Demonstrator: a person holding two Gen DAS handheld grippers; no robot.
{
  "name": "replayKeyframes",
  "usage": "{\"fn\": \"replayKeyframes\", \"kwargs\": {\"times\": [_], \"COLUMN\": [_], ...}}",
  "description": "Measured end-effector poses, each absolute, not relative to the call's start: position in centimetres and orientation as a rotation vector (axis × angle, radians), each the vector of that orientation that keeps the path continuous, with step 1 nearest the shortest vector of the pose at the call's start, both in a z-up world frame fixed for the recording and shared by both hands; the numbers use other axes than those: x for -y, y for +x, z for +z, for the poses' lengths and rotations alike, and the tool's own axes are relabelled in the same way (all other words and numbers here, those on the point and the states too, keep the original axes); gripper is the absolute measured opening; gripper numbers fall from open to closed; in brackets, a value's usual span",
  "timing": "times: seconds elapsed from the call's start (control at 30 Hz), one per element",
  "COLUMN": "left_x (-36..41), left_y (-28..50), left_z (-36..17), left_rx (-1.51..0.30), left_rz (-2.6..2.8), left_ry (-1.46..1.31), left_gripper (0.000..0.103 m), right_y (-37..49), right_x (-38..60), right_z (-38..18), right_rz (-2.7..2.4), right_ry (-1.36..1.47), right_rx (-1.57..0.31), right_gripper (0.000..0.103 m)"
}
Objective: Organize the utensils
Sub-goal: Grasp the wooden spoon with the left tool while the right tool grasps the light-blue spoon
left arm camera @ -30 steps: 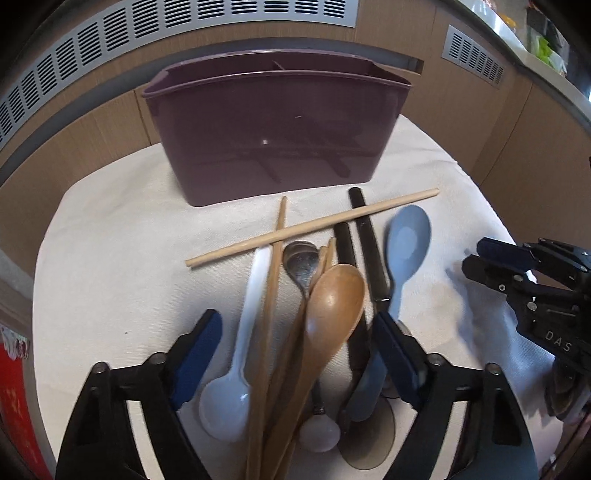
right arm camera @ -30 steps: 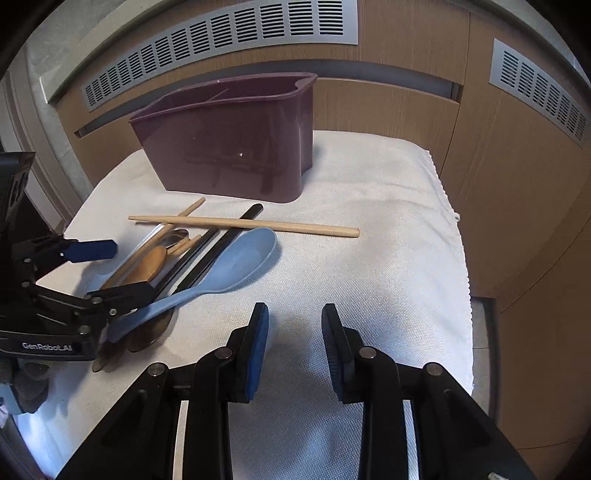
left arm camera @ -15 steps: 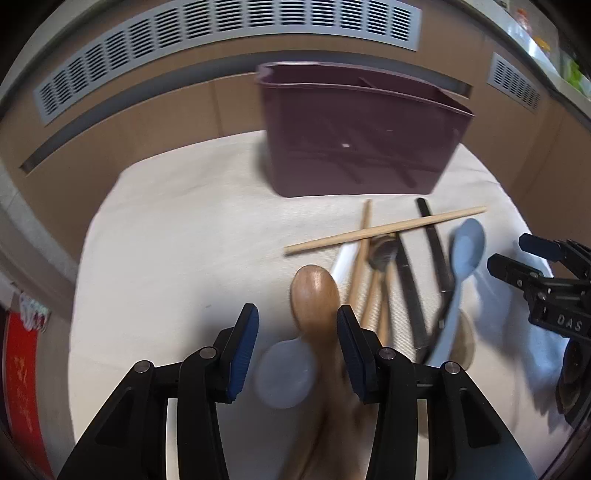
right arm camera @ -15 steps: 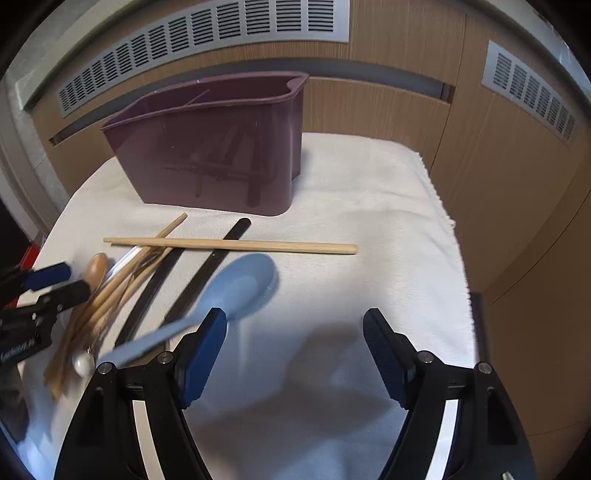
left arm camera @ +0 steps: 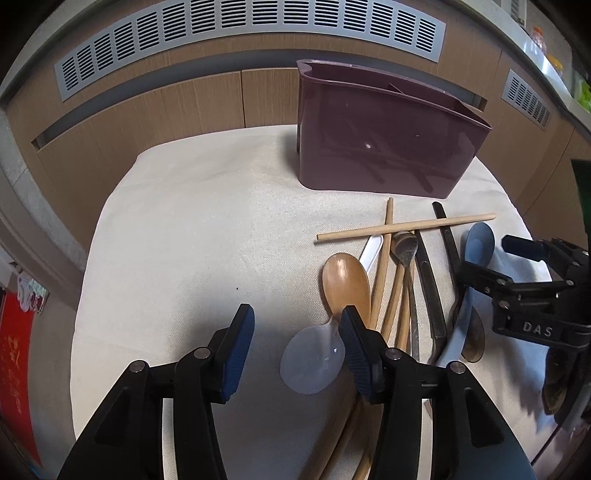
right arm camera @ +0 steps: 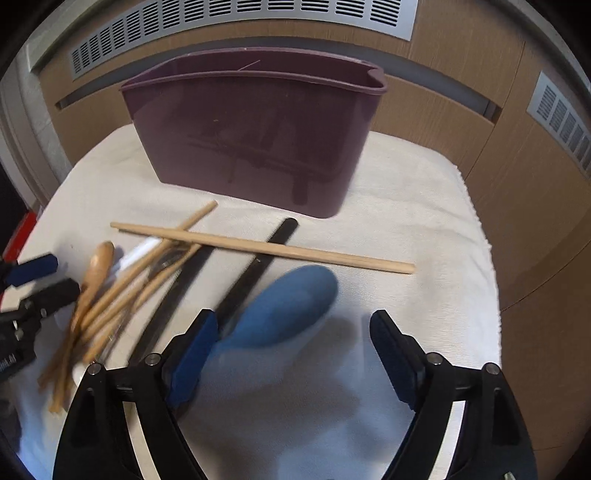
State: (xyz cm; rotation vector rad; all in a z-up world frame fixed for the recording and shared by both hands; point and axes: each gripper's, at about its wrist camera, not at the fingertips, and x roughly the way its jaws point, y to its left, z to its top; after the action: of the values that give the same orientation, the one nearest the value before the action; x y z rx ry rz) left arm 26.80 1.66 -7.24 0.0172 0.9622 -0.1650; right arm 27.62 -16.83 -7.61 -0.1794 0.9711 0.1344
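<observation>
A purple utensil holder (left arm camera: 384, 136) stands at the back of the cloth; it also shows in the right wrist view (right arm camera: 255, 129). In front of it lies a pile: a wooden spoon (left arm camera: 345, 280), a white plastic spoon (left arm camera: 314, 358), chopsticks (left arm camera: 404, 228), black utensils (left arm camera: 430, 288) and a blue spoon (right arm camera: 280, 306). My left gripper (left arm camera: 295, 343) is open, its right finger over the white spoon's handle. My right gripper (right arm camera: 291, 350) is open wide, low over the blue spoon's bowl.
A white cloth (left arm camera: 192, 229) covers the round table. Wooden cabinet walls with grey vents (left arm camera: 236, 33) curve behind. The cloth's right edge (right arm camera: 476, 229) drops off. A red object (left arm camera: 16, 365) sits at the far left below the table.
My left gripper opened a little and slid left of the pile. My right gripper opened wide and moved forward and down over the blue spoon.
</observation>
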Motion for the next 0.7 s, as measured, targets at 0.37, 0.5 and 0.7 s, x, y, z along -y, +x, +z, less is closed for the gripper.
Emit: {"fn": "replayKeyframes", "kwargs": {"times": [0.37,0.5,0.7], "left_x": [-1.8,-1.0,1.5], "left_y": [27.3,28.1,29.7], "left_z": [-7.5,-7.6,-8.2], "left_rx": [-1.008,-1.023,-1.069], "left_rz": [-0.222,-0.225,-0.289], "left_ry": [-0.059,-0.044,-0.021], "left_gripper": [0.053,0.053,0.053], "right_y": [24.3,24.3,24.8], "right_x": [21.3,21.7,21.8], "right_z": [-7.9,-8.2,-8.6], "right_rz": [0.084,0.096,0.118], "right_ry": [-0.252,-0.209,-0.144], "right_rx": [-0.973,-0.986,-1.007], "right_gripper": [0.090,0.097,0.102]}}
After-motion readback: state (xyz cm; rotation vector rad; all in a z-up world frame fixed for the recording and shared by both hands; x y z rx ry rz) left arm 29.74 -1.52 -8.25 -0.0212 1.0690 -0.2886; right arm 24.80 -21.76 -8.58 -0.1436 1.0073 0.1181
